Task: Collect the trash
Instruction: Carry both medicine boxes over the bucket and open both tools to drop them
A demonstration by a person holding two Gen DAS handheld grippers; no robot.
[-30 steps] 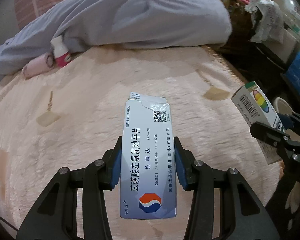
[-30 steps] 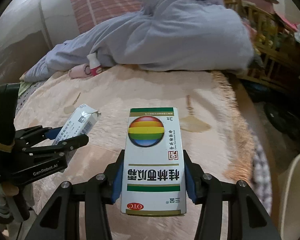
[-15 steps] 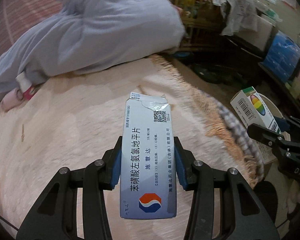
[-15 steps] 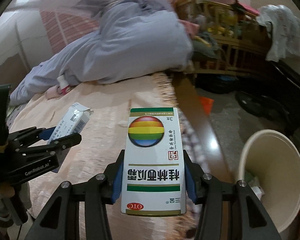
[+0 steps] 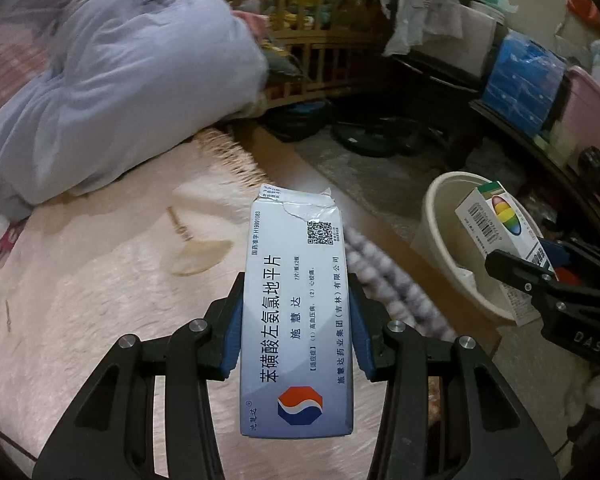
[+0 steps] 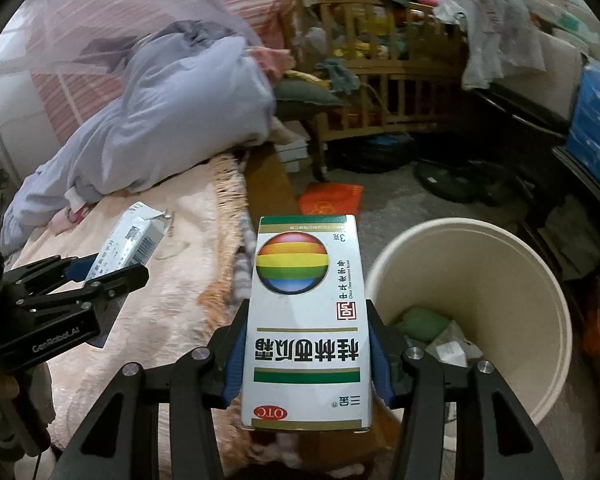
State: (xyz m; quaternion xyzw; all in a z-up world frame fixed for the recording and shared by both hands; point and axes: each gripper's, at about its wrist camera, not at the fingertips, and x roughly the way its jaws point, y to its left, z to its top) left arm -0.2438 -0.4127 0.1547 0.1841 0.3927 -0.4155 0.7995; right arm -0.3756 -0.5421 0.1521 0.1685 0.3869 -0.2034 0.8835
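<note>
Right wrist view: right gripper (image 6: pixel 306 344) pinches a white rainbow-ball medicine box (image 6: pixel 306 320), cream round bin (image 6: pixel 548 304) at three o'clock; left gripper (image 5: pixel 296 332) pinches a pale-blue torn carton (image 5: pixel 296 320) over the bed. Centre each above the rim before releasing

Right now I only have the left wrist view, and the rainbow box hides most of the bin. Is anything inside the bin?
Observer: Yes. The right wrist view looks into the bin: a green packet and white scraps lie at the bottom.
Operator: How is the rainbow box held?
Observer: The right gripper presses both blue pads on the long sides of the rainbow box.
Operator: Anything on the floor past the bin?
Observer: A red-orange sheet lies flat there.
</note>
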